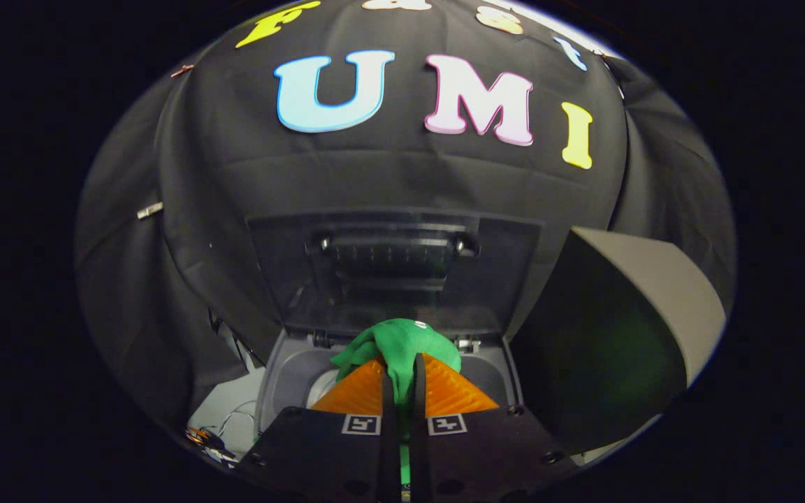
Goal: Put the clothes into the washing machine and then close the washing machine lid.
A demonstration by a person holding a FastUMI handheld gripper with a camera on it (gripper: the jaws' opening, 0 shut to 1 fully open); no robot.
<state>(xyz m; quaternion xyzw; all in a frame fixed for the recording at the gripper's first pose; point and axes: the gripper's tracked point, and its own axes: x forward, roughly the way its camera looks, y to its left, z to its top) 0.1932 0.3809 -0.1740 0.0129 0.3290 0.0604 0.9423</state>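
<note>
Gripper (402,381) is pinched on the green cloth (397,346): both fingers press on it with only a thin strip of fabric showing between them, and the rest bunches up over the fingertips. The cloth hangs over the washer (284,370), above the tub opening (322,388), with the open lid (395,272) standing upright just beyond it. Load step looks nearly done; release and lid close remain. Risks, as I read it: the cloth is mostly piled on top of the fingers, not dangling below, so when the fingers spread it may cling or drape on a fingertip instead of falling. It could also land across the rear rim by the hinges (320,339) and get trapped when the lid comes down. A release here may be too far back, since the bunch sits close to the lid face; dropping lower and a bit nearer the tub centre looks safer. Room: the tub mouth is only partly visible past the fingers, so I can't tell how deep or wide the clear drop is. Left of the washer there is open surface with some loose wires (224,419); stay off those. On the right a large grey box (619,335) stands just beside the washer and crowds that side, so any swing to reach the lid should go over the top or from the left. The lid handle (397,246) is well above the cloth, facing the gripper.
</note>
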